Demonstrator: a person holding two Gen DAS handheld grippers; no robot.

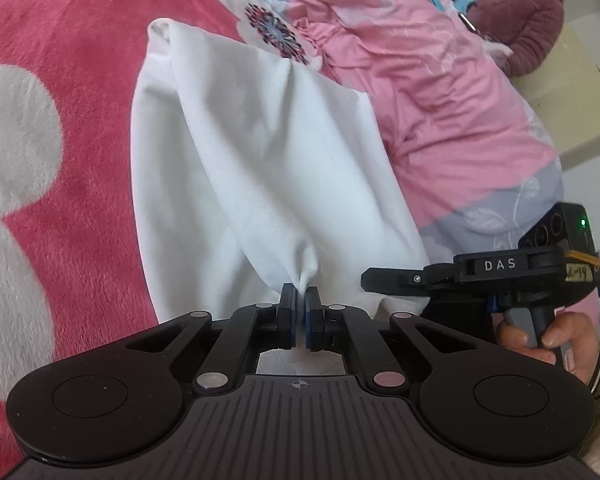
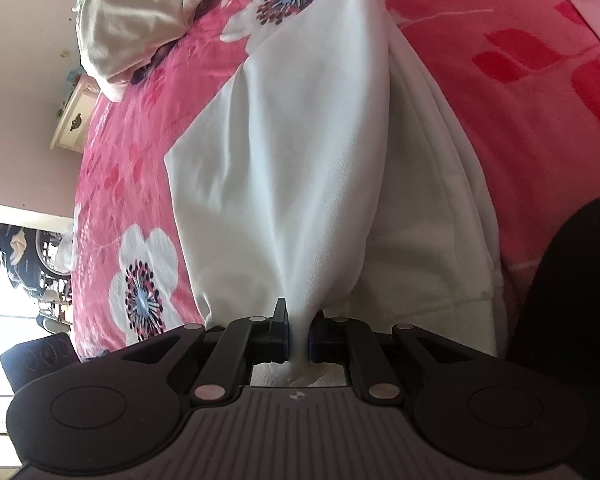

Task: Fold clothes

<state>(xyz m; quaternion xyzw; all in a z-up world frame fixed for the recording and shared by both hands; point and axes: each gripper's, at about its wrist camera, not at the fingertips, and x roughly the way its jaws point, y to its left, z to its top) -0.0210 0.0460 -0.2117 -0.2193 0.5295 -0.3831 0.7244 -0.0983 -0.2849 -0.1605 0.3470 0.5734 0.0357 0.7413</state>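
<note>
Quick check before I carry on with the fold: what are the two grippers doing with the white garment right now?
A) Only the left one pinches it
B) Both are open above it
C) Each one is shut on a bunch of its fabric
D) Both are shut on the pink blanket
C: the left gripper and the right gripper each pinch a bunch of the white garment, which pulls taut up from the pink blanket.

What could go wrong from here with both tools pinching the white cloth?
1. The left tool holds only a small bunched tip of the white cloth, so it may slip out if pulled harder.
2. The right tool grips a thicker bunch; uneven pulls could skew the fold.
3. The rest of the cloth lies on the fuzzy pink blanket, beside a rumpled pink quilt; dragging may snag or wrinkle it.
</note>
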